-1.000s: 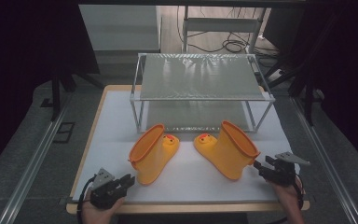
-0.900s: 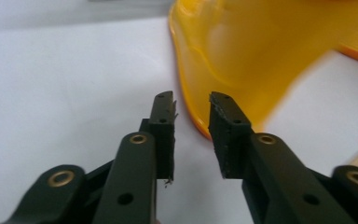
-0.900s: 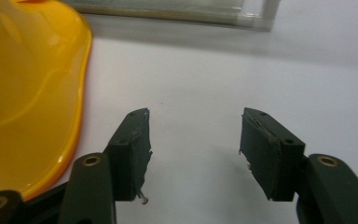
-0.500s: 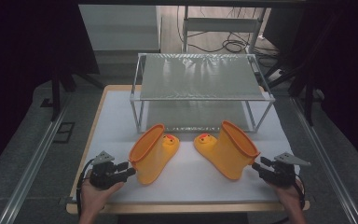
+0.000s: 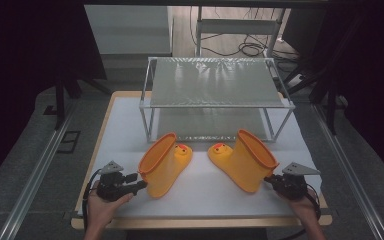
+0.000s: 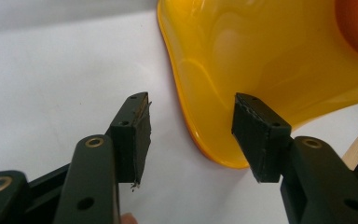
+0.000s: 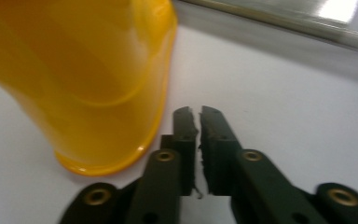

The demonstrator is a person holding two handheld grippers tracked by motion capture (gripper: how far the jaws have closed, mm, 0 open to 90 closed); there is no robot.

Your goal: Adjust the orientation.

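Note:
Two yellow rubber boots with duck faces lie on the white table top, toes toward each other: the left boot (image 5: 165, 162) and the right boot (image 5: 245, 160). My left gripper (image 5: 141, 185) sits at the left boot's sole end. In the left gripper view it (image 6: 191, 135) is open, its jaws have just been opening, and the boot's (image 6: 261, 60) curved edge lies between them without either pad pressing on it. My right gripper (image 5: 269, 181) is beside the right boot's sole end. In the right gripper view it (image 7: 199, 123) is shut on nothing, just right of the boot (image 7: 74, 70).
A two-level metal wire rack (image 5: 215, 82) stands behind the boots at the middle of the table (image 5: 200, 200). Its lower shelf (image 5: 210, 125) sits just above the table top. Dark floor and cables lie beyond the table's edges.
My left hand has moved forward and right, up to the left boot. The right hand has stayed beside the right boot.

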